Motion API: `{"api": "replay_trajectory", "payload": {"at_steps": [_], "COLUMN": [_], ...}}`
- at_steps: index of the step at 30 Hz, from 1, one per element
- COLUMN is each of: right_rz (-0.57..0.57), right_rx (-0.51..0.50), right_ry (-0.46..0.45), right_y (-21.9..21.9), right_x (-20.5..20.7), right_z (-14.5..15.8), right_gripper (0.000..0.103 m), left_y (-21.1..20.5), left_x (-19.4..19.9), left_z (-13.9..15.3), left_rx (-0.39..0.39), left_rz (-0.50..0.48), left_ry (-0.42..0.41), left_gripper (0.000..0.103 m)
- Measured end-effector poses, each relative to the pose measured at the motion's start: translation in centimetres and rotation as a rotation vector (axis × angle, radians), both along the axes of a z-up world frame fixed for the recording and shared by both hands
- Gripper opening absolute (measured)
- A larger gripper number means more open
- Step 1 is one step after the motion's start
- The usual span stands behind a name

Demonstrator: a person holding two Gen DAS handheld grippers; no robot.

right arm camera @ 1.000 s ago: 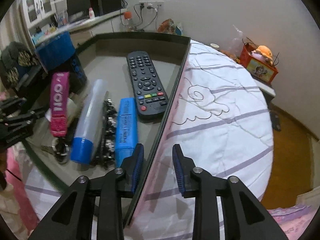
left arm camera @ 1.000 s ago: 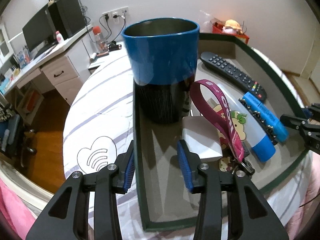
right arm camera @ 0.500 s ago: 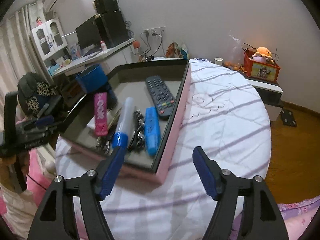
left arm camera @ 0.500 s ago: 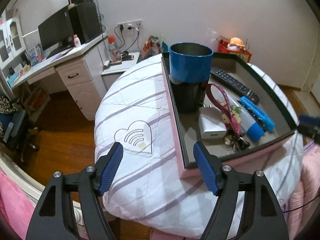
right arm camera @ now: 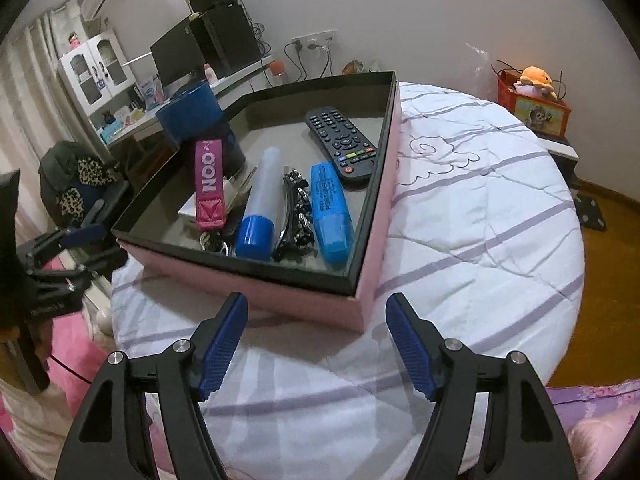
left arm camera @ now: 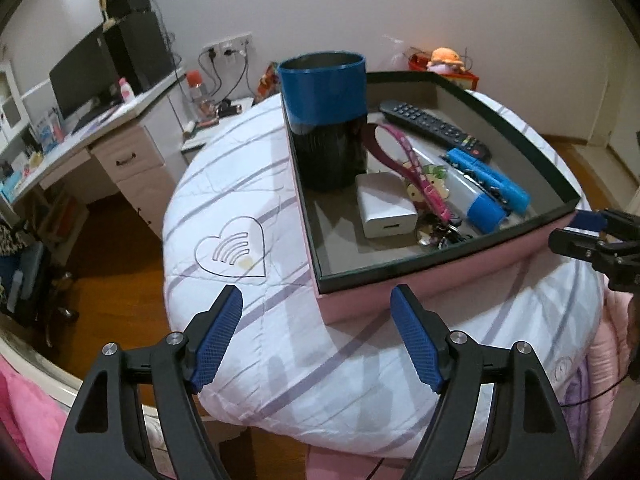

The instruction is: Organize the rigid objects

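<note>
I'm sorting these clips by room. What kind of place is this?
Most likely a bedroom at home. The tray of small things sits on a quilted bedspread, a desk with a monitor stands by the wall, and a plush toy rests on a red box.

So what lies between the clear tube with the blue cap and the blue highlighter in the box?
A black beaded hair clip lies between the tube and the highlighter, clearest in the right wrist view.
</note>
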State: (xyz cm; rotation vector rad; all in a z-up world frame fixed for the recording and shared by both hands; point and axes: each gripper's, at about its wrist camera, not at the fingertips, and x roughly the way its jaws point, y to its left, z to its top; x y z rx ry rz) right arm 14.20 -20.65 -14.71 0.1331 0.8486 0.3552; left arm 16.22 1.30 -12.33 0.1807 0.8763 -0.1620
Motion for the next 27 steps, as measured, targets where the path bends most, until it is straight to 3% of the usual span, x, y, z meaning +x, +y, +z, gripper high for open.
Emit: {"api": "replay_trajectory", "payload": {"at_steps": [16,27], "right_rz": [-0.024,-0.062], "right_rx": [0.041,0.036], "right_ry": [0.009,0.011], "right_y": [0.1,0.1], "right_x": [0.6,-0.8], "right_z": [-0.4,0.2], "right_gripper": [0.075,0.076], "left_y": [-0.3,0.1], "left_x": [1.4,0.1], "left_z": [-0.8,-0.6], "left_rx": [-0.036,0.000], "left_rz": [0.007,0.019], "left_ry": [0.035,0.018], "left_gripper": [0.085,0.085]}}
